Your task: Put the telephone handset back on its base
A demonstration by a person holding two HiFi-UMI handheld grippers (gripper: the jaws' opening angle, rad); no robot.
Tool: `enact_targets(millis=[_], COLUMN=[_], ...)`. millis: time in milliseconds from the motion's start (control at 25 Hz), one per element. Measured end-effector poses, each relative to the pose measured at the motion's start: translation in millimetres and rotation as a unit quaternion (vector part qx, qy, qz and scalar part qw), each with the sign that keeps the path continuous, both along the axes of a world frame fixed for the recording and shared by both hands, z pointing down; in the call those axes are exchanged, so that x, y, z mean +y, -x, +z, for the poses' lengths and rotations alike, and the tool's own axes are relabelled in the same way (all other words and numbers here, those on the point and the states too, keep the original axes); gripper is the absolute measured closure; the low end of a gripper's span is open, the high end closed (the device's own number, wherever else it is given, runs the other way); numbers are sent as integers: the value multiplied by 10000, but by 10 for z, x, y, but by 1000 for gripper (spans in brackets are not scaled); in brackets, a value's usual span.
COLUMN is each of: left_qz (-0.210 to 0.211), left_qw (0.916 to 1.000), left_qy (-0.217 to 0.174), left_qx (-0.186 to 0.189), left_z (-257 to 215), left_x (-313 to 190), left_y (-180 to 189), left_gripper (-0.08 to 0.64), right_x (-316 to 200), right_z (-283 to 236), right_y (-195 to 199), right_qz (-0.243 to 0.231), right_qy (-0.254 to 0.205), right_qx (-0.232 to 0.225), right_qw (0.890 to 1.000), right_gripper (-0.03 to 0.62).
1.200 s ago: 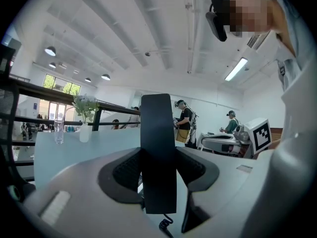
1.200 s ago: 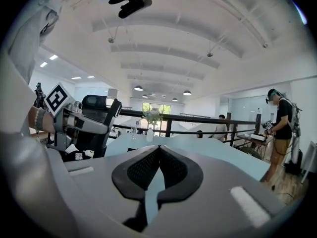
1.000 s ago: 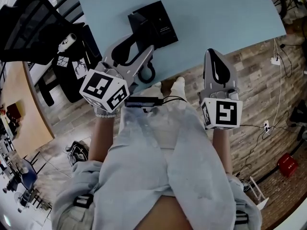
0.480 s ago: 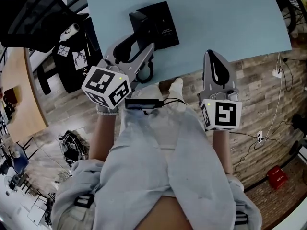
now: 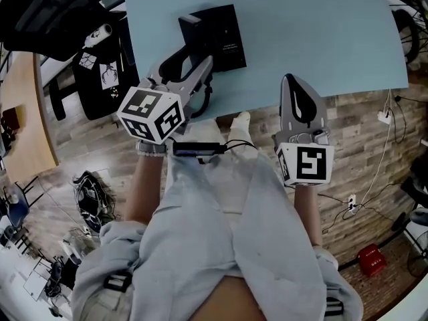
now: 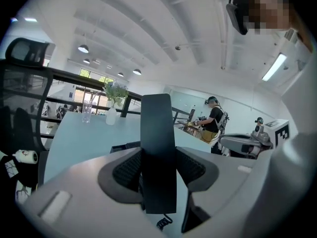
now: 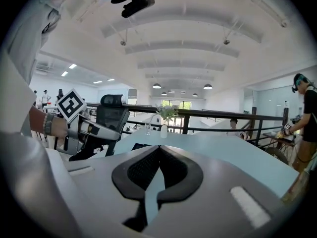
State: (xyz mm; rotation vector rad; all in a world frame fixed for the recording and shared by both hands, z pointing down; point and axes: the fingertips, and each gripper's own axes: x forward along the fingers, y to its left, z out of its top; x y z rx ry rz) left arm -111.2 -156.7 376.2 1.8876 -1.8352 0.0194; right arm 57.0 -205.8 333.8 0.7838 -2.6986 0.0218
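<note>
The black telephone base (image 5: 226, 37) lies on the light blue table (image 5: 314, 25), near its front left. My left gripper (image 5: 190, 62) is at the table's front edge, just left of the base, shut on the dark handset (image 5: 190, 35). In the left gripper view the handset (image 6: 157, 148) stands upright between the jaws of the left gripper (image 6: 158, 157), and a bit of coiled cord (image 6: 164, 222) hangs below. My right gripper (image 5: 292, 80) hovers at the table's front edge to the right, shut and holding nothing; the right gripper (image 7: 157, 150) points over the table.
A black office chair (image 5: 40, 12) stands left of the table. A vase of flowers (image 6: 111, 114) and a glass (image 6: 87, 111) sit at the table's far end. A small black device with a cable (image 5: 197, 148) rests on the person's lap. Cables lie on the wooden floor (image 5: 374, 112) to the right.
My left gripper with the handset has risen a little and moved closer to the base. The right gripper has hardly moved.
</note>
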Motion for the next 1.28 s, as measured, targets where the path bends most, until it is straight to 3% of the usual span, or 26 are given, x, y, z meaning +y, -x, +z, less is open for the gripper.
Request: enact_targets(millis=[560,1280], left_qz=[-662,-1344], left_qw=[9962,9819], left_qy=[544,1273], left_qx=[132,390], left_z=[405,873], left_x=[-153,-228], left_y=[102,296], left_gripper=[347,347], right_x=[-140,-231], right_z=[139,177], right_y=[13,91], right_qz=[-432,-617], right_qy=[169,190], right_qx=[47,93], right_qw=[9989,9979], right_gripper=[586,586])
